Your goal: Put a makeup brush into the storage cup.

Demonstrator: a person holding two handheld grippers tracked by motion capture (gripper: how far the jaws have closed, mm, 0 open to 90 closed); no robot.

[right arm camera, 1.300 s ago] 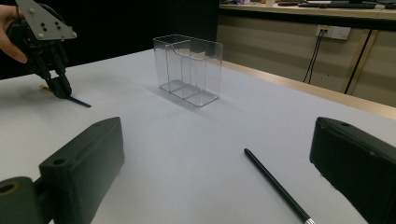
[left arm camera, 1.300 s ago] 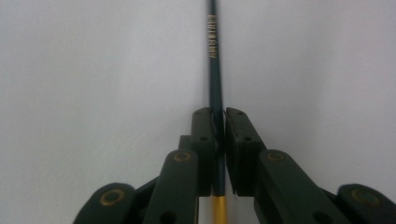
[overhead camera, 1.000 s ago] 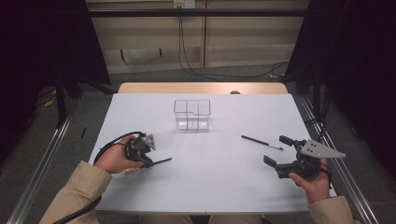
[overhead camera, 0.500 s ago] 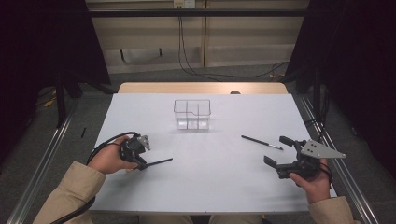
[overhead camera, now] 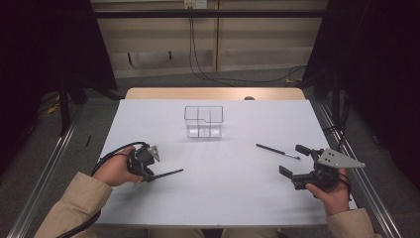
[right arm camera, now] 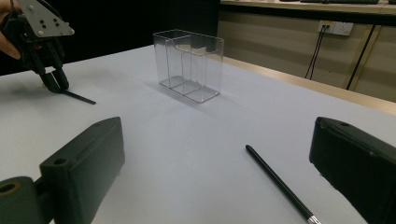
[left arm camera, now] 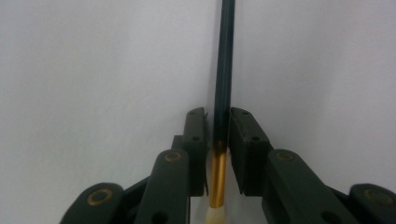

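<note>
White cloth covers the table (overhead camera: 218, 198), with a clear organiser (overhead camera: 204, 120) standing at its far middle. Since a second ago the left gripper (overhead camera: 147, 171) has tipped lower toward the cloth, and its jaws now pinch a brush (overhead camera: 166, 173) just above the gold ferrule (left arm camera: 217, 179), so the grasp looks made and a lift toward the organiser seems next. That brush lies near left, handle pointing right, away from the jaws. The right gripper (overhead camera: 298, 162) has not moved; its jaws stand wide apart, and a second brush (overhead camera: 278, 151) lies just beyond them, untouched.
</note>
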